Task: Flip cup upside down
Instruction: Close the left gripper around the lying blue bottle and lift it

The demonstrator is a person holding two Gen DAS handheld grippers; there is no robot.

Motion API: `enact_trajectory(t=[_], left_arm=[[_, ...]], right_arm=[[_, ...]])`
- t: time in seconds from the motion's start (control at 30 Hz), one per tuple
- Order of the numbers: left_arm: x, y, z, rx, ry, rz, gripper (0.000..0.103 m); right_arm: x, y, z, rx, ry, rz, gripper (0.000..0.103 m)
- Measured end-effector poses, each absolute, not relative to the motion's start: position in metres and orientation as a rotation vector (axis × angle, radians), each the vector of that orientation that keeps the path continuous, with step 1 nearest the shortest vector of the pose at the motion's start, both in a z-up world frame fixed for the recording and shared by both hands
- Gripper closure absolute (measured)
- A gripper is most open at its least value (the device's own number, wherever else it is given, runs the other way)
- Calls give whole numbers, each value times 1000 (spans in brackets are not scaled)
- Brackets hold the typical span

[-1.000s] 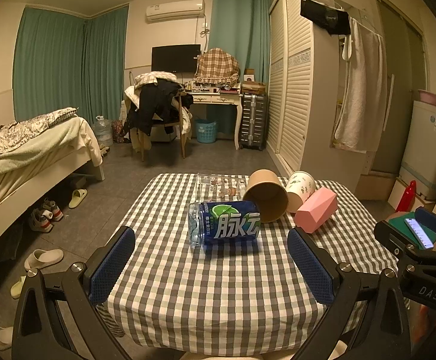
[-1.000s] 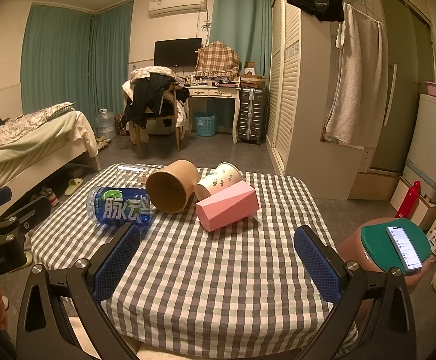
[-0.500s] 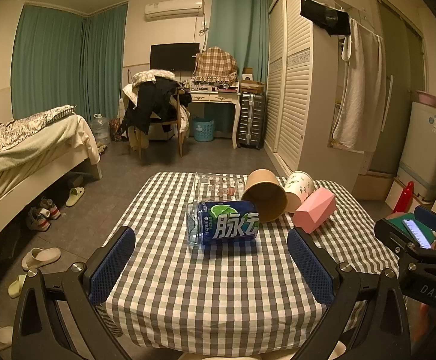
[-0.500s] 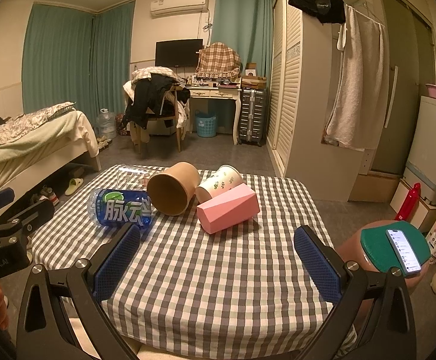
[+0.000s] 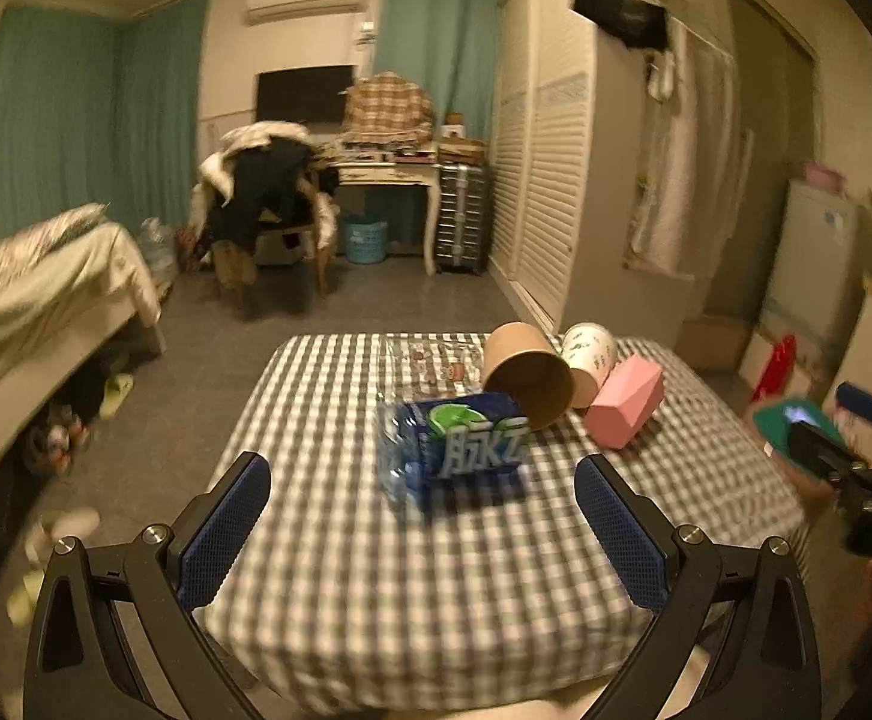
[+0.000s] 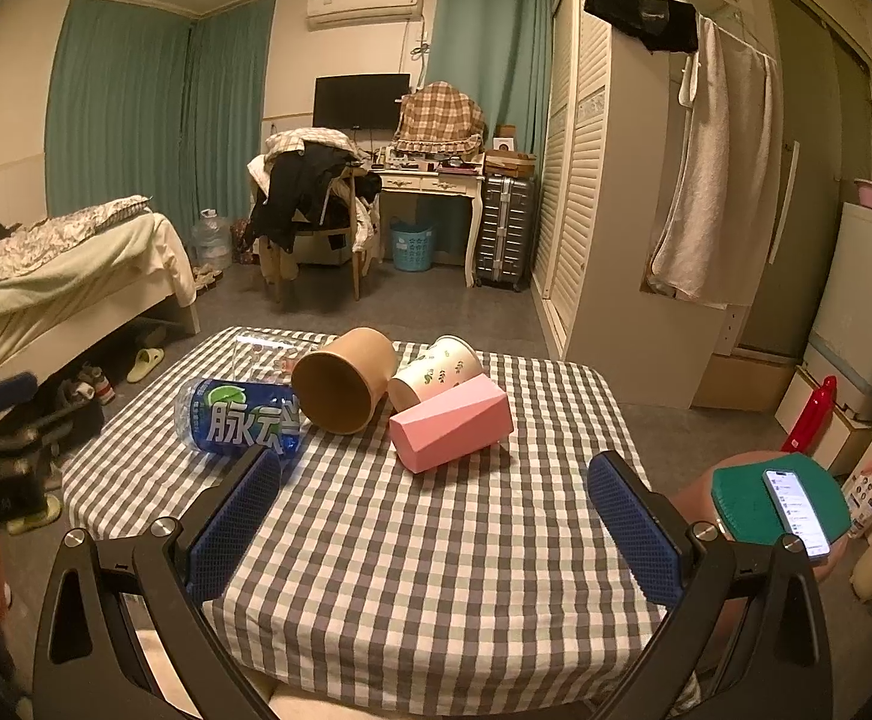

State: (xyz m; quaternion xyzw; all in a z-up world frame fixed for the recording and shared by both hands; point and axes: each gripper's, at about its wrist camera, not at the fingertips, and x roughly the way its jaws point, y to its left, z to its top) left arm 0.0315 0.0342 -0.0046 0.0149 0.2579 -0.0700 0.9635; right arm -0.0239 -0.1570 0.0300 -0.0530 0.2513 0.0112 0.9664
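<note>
Several cups lie on their sides on the checked table [image 6: 436, 570]: a brown paper cup [image 6: 342, 380] with its mouth toward me, a white leaf-print cup [image 6: 442, 367], a pink faceted cup [image 6: 451, 431] and a clear cup [image 6: 258, 354] at the back left. In the left wrist view I see the brown cup [image 5: 529, 373], the white cup [image 5: 589, 354] and the pink cup [image 5: 625, 401]. My left gripper [image 5: 423, 531] is open and empty, above the table's near edge. My right gripper [image 6: 436, 531] is open and empty, short of the pink cup.
A blue-labelled bottle [image 6: 237, 417] lies on its side left of the brown cup, also in the left wrist view [image 5: 454, 450]. A phone [image 6: 796, 510] on a green-topped stool [image 6: 754, 504] stands right of the table. A bed [image 6: 45, 276] is left.
The left wrist view has shifted and blurred: the left gripper moves, and the bottle and cups now sit further right in its view. The right gripper has crept slightly forward. Both stay open.
</note>
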Motion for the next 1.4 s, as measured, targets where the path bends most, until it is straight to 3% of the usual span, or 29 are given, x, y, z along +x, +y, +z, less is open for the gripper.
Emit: enact_trajectory(t=[0.37,0.93,1.07,1.17,1.4], left_arm=[[119,38,-46,389,578,-450,0],[186,24,-85,473,678,-731,0],[181,18,-91,508,699,-774,10],[177,14,-93,522,731,-770,25],[158,7,-86,476,821,-700,25]], right_arm=[[-6,-151,1,-128,658,-13,0],[74,-121,-37,-128,791,-36,0],[81,-128,-42,-110,799,-41,0],[82,-135,-45,-92,809,-44,0],[71,-147,-41,-54,788,-28,0]])
